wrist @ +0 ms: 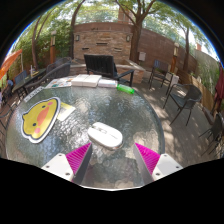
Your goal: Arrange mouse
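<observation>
Mouse [104,133] sits on the glass table [150,115], just ahead of the gripper [113,156] and slightly left of its midline, long axis slanting across. Fingers spread, holding nothing.

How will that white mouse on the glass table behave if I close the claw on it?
The white mouse looks rigid and probably light. Its rounded, smooth shell may slip between the pads, so grip its sides. On the glossy glass table it will likely slide if nudged. The claw stands open, just short of it.
</observation>
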Action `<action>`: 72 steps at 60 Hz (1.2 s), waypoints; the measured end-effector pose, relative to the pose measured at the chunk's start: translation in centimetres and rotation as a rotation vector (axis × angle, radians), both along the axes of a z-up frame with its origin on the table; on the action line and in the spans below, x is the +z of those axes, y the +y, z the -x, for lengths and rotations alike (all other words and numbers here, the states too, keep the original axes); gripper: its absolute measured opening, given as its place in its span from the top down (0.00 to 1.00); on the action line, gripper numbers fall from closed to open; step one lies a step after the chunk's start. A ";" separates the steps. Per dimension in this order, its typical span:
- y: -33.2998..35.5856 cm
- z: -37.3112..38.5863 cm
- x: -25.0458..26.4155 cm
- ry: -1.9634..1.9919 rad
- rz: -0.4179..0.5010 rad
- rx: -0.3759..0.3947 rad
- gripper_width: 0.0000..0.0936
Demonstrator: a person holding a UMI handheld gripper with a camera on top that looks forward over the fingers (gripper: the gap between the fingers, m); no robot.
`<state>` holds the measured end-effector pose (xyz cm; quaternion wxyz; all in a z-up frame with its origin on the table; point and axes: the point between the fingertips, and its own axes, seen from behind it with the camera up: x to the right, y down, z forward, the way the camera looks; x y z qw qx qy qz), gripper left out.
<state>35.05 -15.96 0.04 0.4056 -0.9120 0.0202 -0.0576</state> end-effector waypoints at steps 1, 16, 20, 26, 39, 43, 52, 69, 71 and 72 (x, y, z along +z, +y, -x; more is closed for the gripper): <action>0.2 0.1 -0.2 0.001 0.001 0.005 0.09; 5.2 -0.8 -1.1 0.034 -0.006 0.048 0.10; 6.3 -1.1 -1.4 0.029 -0.007 0.049 0.12; 7.2 -0.7 -1.7 0.060 -0.002 0.049 0.27; 6.9 0.2 -1.7 0.037 0.002 0.050 0.56; 7.0 0.1 -1.4 0.049 0.013 0.038 0.60; 8.6 -0.8 5.1 0.024 -0.091 -0.039 0.60; 14.2 12.8 23.9 0.127 -0.407 0.016 0.61; 14.4 15.8 22.6 0.142 -0.386 0.052 0.61; 14.5 17.2 21.8 0.150 -0.372 0.066 0.61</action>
